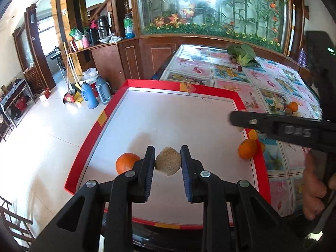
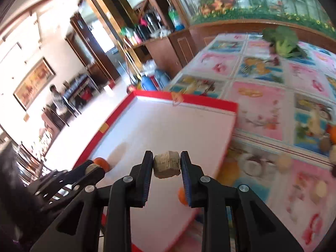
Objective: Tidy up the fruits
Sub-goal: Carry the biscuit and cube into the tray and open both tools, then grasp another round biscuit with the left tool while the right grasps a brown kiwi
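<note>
Left gripper pose: the left gripper [image 1: 168, 163] reaches forward and low over the white floor of the red-rimmed tray [image 1: 88, 138], near the tray's near-left part.
Left fingers: the blue pads [image 1: 149, 174] stand a fruit's width apart and press both sides of a brown kiwi [image 1: 168, 161], which is grasped between them near the tips.
Beside the left fingers: an orange [image 1: 125, 162] lies on the tray just left of the left finger, partly hidden behind it.
Right of the left fingers: a second orange [image 1: 247, 148] sits at the tray's right rim, well apart from the fingers.
Right gripper pose: the right gripper [image 2: 167, 164] is tilted, pointing over the tray's right part; this view is motion-blurred.
Right fingers: narrowly parted and clamped on a second brown kiwi [image 2: 167, 163] held between the pads.
Below the right finger: a sliver of orange fruit [image 2: 182, 196] shows just left of the right-hand finger.
Beyond the fingers: a few more fruits [image 1: 292, 108] lie on the flowered tablecloth [image 1: 231, 71] past the tray, with a broccoli [image 1: 242, 54] further back.
</note>
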Motion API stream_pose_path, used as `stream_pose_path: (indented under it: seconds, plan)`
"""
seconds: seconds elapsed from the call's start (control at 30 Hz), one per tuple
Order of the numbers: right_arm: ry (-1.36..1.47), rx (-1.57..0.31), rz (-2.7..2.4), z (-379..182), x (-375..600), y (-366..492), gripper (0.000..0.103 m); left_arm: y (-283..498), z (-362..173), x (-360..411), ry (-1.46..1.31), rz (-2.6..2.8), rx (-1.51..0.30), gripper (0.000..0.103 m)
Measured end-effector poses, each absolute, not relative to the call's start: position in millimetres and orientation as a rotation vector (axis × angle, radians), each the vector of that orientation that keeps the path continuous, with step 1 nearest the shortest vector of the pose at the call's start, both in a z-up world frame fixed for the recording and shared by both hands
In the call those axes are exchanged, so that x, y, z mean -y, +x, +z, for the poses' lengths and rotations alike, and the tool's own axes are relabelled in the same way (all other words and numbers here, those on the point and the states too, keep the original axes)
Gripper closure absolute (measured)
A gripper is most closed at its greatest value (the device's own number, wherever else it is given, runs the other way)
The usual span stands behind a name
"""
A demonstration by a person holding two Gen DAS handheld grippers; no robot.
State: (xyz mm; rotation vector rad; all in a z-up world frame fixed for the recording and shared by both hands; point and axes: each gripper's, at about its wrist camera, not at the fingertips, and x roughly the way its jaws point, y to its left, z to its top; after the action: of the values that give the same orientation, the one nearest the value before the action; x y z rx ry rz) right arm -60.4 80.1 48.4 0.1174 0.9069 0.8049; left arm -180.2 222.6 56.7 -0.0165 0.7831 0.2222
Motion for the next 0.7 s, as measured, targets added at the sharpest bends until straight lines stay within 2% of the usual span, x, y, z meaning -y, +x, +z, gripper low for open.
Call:
stream_pose_path:
  seconds: [0.3, 0.43, 0.47, 0.53, 0.57, 0.63, 0.7]
  plan:
    - [0.064, -1.054, 0.767, 14.9, -108.4, -40.5, 0.076, -165.3, 35.1, -227.9, 0.005, 0.241, -0.871, 0.076]
    - [0.064, -1.062, 0.786, 18.8, -100.4, -45.4, 0.074, -163.5, 31.0, -222.6, 0.018, 0.267, -0.888, 0.076]
    - [0.070, -1.067, 0.791, 20.2, -96.4, -45.4, 0.074, -164.3, 31.2, -221.1, 0.022, 0.268, -0.884, 0.074]
    - [0.116, -1.028, 0.810, 27.5, -78.8, -49.8, 0.073, -164.1, 36.6, -212.9, 0.048, 0.286, -0.858, 0.063]
    - [0.136, -0.998, 0.812, 32.8, -67.2, -52.1, 0.072, -164.1, 39.4, -210.5, 0.055, 0.288, -0.845, 0.053]
    - [0.170, -0.931, 0.801, 43.6, -41.0, -55.0, 0.064, -165.1, 49.9, -200.7, 0.070, 0.279, -0.800, 0.046]
    - [0.201, -0.864, 0.767, 51.7, -7.3, -58.1, 0.063, -166.2, 61.7, -185.2, 0.093, 0.255, -0.750, 0.040]
